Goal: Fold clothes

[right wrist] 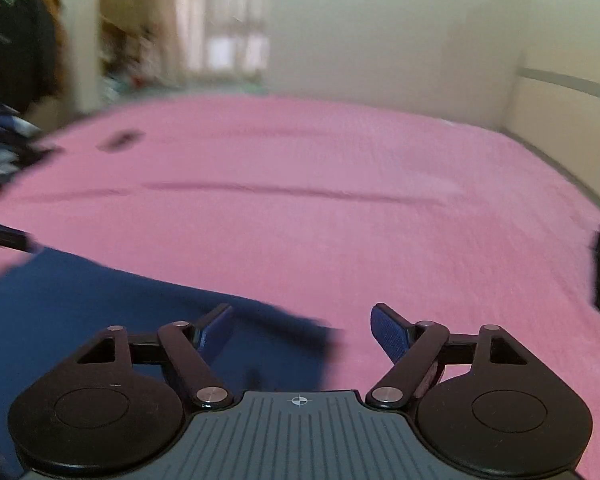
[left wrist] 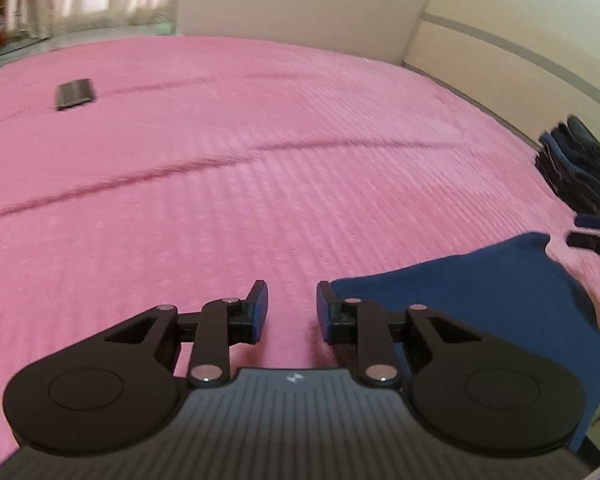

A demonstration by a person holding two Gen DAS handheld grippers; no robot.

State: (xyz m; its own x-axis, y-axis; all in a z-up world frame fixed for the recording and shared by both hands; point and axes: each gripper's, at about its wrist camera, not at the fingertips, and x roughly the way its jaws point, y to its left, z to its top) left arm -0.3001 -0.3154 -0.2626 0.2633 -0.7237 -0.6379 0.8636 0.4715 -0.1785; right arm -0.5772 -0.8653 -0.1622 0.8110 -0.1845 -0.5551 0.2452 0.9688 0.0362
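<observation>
The pink bed [left wrist: 260, 168] fills both views and is your working surface. On it, at the near edge, lies the blue garment [left wrist: 480, 292], spread fairly flat; in the left wrist view it sits to the right of your left tool [left wrist: 292, 308], and in the right wrist view it runs from the left edge to just under your right tool [right wrist: 302, 332].

Expect the garment to be light, soft and limp. It looks like knit fabric that will sag and drag on the fuzzy bed cover, so pinch it at an edge or corner rather than in the middle, and lift both ends together to keep the fold straight.

The stack of dark folded clothes [left wrist: 580, 168] by the far right edge of the bed shows clearly only from the left wrist; the right wrist view gives just a dark blur at its right border. Only the right wrist view shows dark clothing hanging [right wrist: 16, 52] off to the left.

A small dark flat object [left wrist: 75, 93] lies well apart on the far left of the bed.

Your left tool is partly parted and empty; your right tool is spread wide and empty, its left finger over the garment's edge.
</observation>
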